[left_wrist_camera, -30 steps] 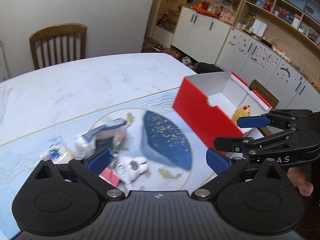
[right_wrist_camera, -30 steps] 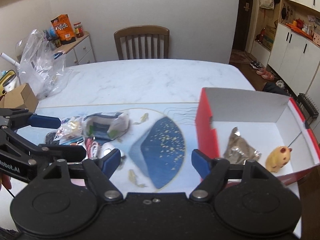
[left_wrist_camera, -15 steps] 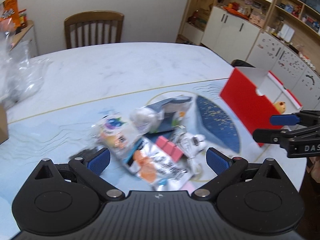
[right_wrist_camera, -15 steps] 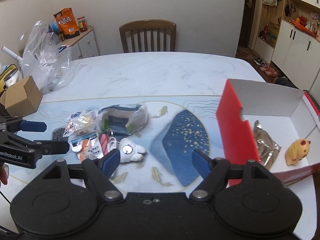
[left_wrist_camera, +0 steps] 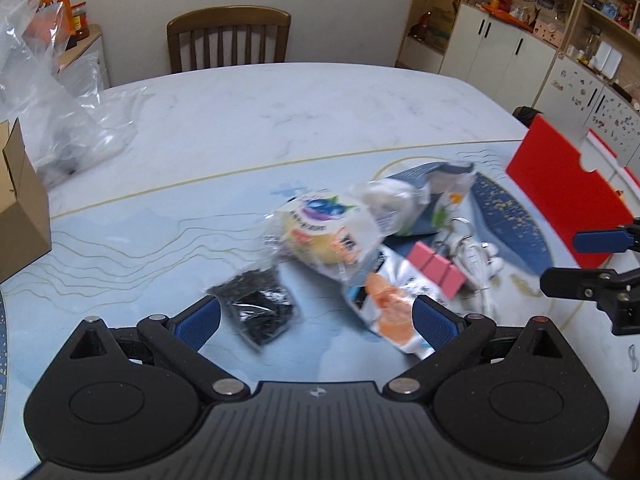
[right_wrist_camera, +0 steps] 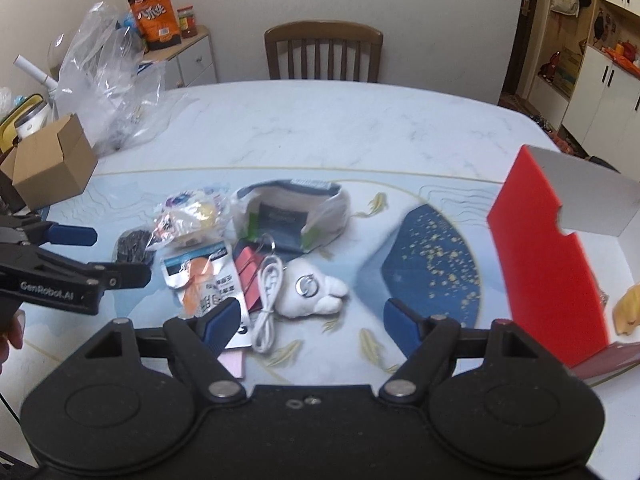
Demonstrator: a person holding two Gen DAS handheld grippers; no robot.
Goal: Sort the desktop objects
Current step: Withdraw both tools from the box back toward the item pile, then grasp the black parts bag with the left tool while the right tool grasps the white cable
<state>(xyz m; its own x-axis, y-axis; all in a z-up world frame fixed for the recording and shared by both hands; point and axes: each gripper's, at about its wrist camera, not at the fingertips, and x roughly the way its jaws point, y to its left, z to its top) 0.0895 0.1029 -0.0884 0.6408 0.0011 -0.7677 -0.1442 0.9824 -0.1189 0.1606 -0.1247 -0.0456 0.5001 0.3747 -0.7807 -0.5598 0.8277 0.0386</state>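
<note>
Snack packets (right_wrist_camera: 204, 276), a pink clip (left_wrist_camera: 438, 270), a white cable (right_wrist_camera: 270, 300) and a plush toy (right_wrist_camera: 314, 290) lie heaped mid-frame on the desk (right_wrist_camera: 340, 128), with the red box (right_wrist_camera: 548, 264) at right. I'd single out one outlying piece, perhaps the black packet (left_wrist_camera: 260, 312), and close squarely on it. The left hand-held gripper (left_wrist_camera: 316, 322) hangs wide apart and empty; the right hand-held gripper (right_wrist_camera: 308, 324) likewise.

Wooden chair (right_wrist_camera: 323, 53), white wall (right_wrist_camera: 420, 8), white cabinets (left_wrist_camera: 500, 52)
</note>
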